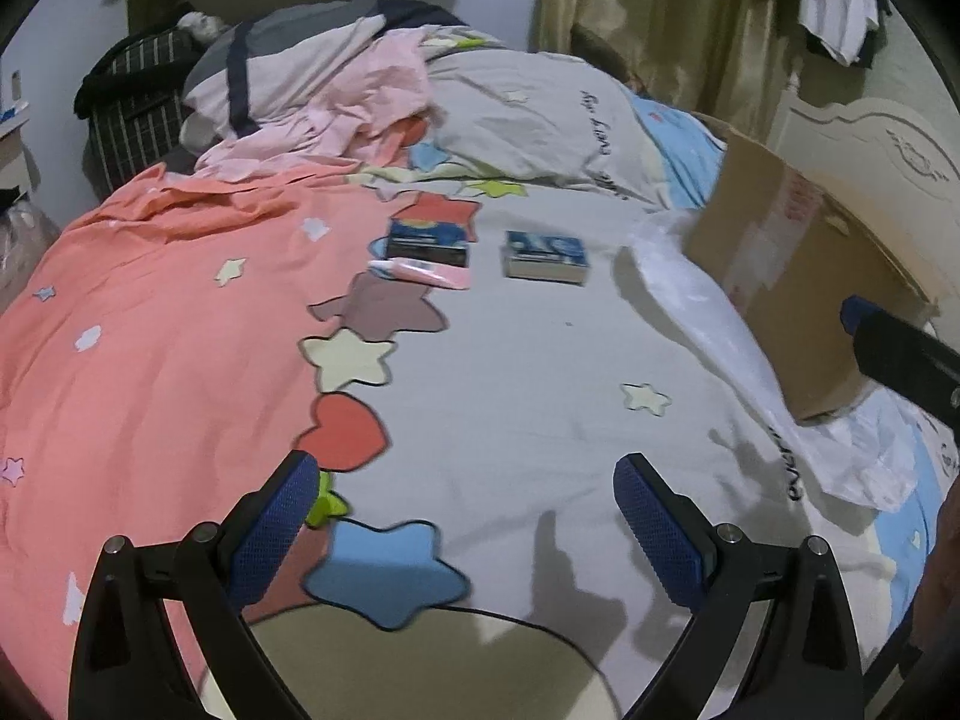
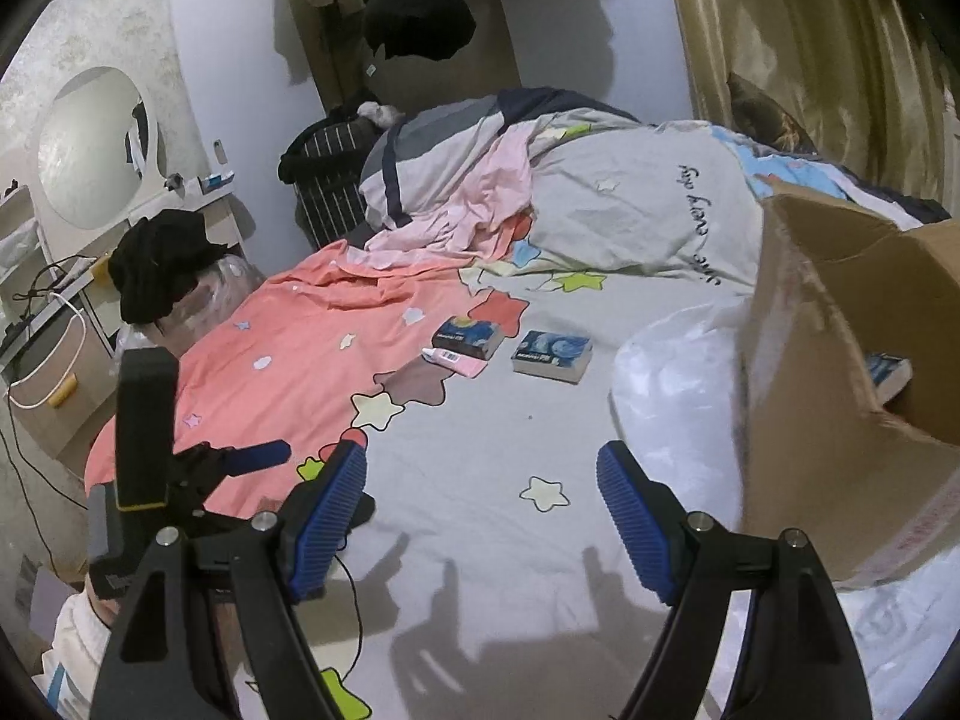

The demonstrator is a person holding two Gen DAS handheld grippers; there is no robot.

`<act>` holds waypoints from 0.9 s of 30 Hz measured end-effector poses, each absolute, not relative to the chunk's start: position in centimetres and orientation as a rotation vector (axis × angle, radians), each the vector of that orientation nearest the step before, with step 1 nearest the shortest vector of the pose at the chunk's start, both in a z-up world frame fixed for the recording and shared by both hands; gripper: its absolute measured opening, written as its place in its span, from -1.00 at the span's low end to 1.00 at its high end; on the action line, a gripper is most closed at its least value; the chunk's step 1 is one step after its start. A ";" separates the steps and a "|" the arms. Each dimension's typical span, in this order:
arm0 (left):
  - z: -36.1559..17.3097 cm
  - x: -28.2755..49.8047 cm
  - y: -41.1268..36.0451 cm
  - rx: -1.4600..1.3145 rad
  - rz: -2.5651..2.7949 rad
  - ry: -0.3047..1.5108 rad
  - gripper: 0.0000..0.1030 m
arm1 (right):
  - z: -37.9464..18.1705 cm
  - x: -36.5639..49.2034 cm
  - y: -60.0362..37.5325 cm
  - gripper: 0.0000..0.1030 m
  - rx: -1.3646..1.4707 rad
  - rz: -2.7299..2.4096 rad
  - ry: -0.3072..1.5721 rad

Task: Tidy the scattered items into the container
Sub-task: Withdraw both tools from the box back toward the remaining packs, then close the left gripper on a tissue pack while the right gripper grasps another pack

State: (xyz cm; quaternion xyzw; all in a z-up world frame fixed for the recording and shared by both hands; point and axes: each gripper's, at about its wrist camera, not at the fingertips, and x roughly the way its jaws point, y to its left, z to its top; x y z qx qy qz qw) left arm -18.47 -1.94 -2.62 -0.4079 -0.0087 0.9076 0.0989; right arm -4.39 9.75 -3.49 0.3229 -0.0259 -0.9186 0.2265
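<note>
Bedspread [image 1: 540,360] holds two boxes [image 1: 545,257] [image 1: 427,241], one tube [image 1: 420,272].

1. Bed cover [image 1: 528,360]: matt woven cloth, softly creased, with printed stars and hearts.
2. Cardboard box [image 1: 798,276]: brown corrugated paperboard, dull and rough, at 3 o'clock in the left wrist view; red-printed tape runs along one face.
3. Plastic bag [image 1: 690,288]: thin white film, crinkled, faintly glossy, under the box.
4. Two small blue boxes [image 2: 552,356] [image 2: 468,336]: printed card with a smooth, slight sheen.
5. Pink tube [image 1: 420,272]: smooth plastic.
6. Left gripper [image 1: 465,531] and right gripper [image 2: 480,519]: matt black plastic arms, blue pads [image 1: 273,531] with a fine grid texture, bright metal pins.
7. Curtain [image 2: 798,42]: glossy satin-like gold cloth at 1 o'clock in the right wrist view.
</note>
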 end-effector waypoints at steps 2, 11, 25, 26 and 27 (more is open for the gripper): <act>-2.9 -19.0 -2.7 -1.235 2.682 -0.022 0.96 | -3.9 -5.1 9.3 0.49 0.905 -2.527 -0.064; -2.7 -22.7 -5.0 -1.291 2.715 -0.004 0.96 | -5.5 -10.1 7.0 0.49 1.002 -2.516 -0.001; -1.2 -30.6 -3.3 -1.332 2.671 0.060 0.96 | -8.3 -18.8 6.0 0.49 1.237 -2.425 -0.060; -1.1 -31.3 -3.3 -1.326 2.673 0.046 0.96 | -8.4 -19.4 6.1 0.49 1.248 -2.427 -0.073; -1.0 -31.8 -3.4 -1.327 2.672 0.028 0.96 | -8.4 -19.8 6.1 0.49 1.255 -2.427 -0.081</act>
